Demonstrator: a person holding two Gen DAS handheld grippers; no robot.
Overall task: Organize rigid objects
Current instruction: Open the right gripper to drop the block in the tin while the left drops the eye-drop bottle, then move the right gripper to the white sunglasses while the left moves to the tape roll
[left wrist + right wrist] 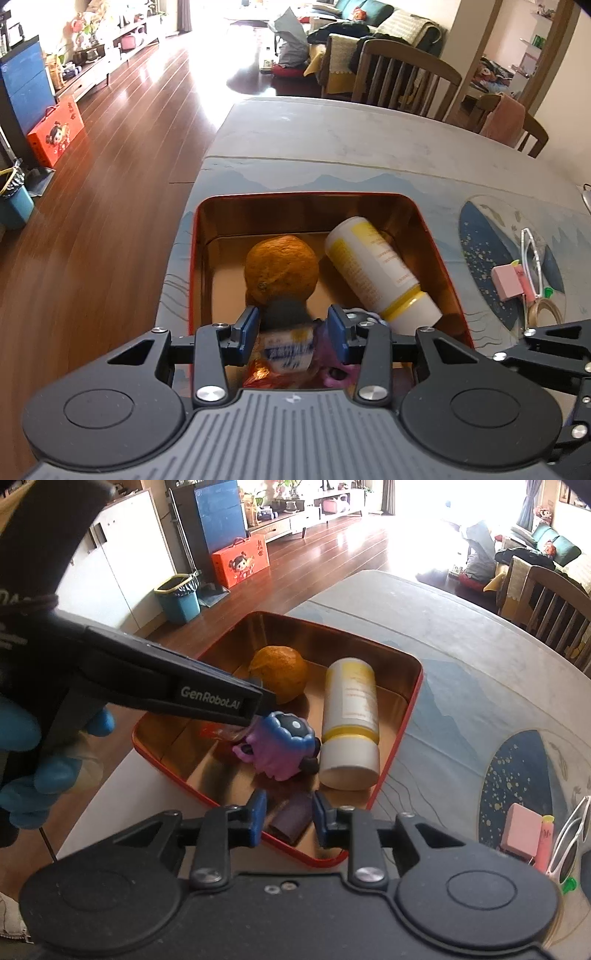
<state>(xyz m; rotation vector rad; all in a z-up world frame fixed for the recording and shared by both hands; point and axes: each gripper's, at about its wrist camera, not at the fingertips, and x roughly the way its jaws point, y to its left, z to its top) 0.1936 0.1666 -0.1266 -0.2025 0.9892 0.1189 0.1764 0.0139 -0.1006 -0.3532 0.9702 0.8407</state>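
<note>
My left gripper (pixel 291 328) fingers clamp small dark-capped bottle (pixel 286 341) over red tin (pixel 447 254), ready to drop. Right gripper (pixel 289 818) fingers part around dark purple block (pixel 290 818), apparently letting go. Orange (pixel 281 264), white bottle (pixel 380 269) lie beyond fingers.

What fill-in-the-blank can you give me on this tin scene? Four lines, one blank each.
1. The orange lies in a tin whose outer rim is ___.
2. The white-and-yellow bottle in the tin lies on its ___.
3. The pink box sits on the table, ___ the tin.
4. The toy figure next to that bottle is mostly ___.

Missing words: red; side; outside; purple.
</note>
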